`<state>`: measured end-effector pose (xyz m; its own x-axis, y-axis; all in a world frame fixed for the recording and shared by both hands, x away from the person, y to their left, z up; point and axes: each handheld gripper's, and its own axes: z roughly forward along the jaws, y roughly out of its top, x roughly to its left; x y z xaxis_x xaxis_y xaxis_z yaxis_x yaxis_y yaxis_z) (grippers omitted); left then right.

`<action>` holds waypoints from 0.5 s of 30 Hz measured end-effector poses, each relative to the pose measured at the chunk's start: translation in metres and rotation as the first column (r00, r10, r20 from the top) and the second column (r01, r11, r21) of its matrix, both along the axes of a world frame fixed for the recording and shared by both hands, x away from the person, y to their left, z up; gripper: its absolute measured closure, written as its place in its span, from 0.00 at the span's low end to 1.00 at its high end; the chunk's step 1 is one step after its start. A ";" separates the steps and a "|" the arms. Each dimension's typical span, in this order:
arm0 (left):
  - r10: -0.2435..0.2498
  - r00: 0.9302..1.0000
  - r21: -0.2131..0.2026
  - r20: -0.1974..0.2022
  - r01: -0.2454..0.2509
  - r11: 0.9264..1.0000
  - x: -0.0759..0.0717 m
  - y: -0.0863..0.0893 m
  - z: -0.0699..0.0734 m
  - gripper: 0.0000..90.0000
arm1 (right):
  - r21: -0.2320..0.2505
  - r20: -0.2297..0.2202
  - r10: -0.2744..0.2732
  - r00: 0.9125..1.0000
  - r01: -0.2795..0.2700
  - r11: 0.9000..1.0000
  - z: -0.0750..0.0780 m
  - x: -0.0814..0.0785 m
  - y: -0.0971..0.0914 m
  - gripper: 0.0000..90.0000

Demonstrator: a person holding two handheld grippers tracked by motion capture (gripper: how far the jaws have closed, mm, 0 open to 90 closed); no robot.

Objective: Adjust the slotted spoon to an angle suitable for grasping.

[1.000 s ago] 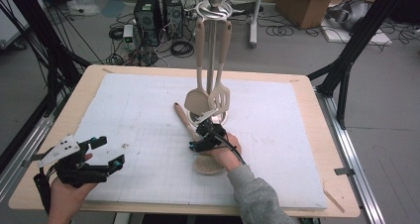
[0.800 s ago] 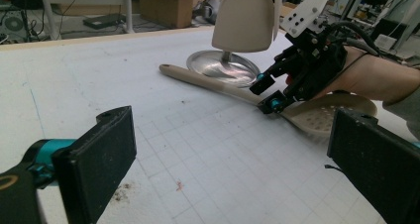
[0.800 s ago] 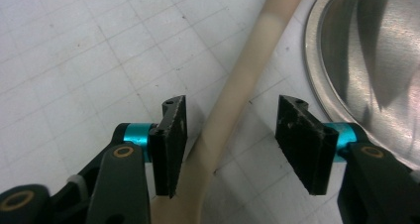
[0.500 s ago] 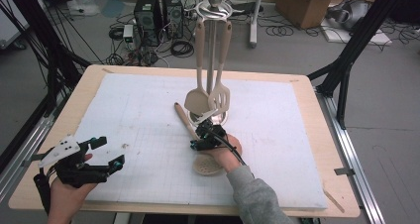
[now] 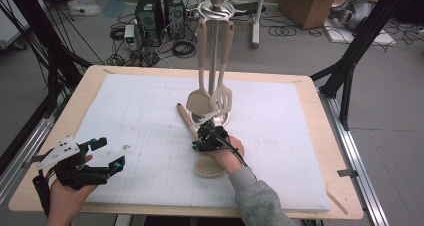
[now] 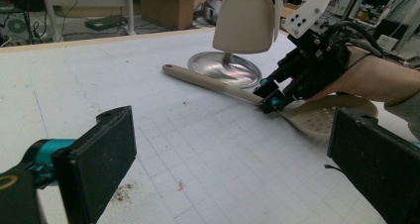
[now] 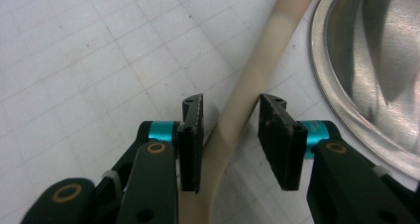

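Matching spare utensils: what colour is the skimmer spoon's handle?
Beige skimmer spoon, best in the right gripper view.

Your right gripper sits mid-table, straddling the handle of the skimmer spoon, which lies flat on the mat just before the utensil stand. Two utensils hang on that stand. Your left gripper sits well apart, near the table's front left corner.
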<state>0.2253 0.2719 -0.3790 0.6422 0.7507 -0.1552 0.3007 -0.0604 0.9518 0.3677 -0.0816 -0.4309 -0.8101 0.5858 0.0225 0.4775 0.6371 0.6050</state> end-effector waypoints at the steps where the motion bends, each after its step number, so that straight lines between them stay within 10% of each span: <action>1: 0.002 1.000 -0.004 -0.001 -0.002 1.000 0.000 0.000 0.000 0.06 | 0.003 -0.004 -0.006 1.000 0.006 1.000 0.000 0.000 0.000 0.70; 15: 0.008 1.000 -0.005 0.000 -0.008 1.000 -0.001 0.003 0.001 0.06 | 0.010 -0.040 0.019 0.999 -0.018 1.000 0.002 -0.002 -0.002 0.72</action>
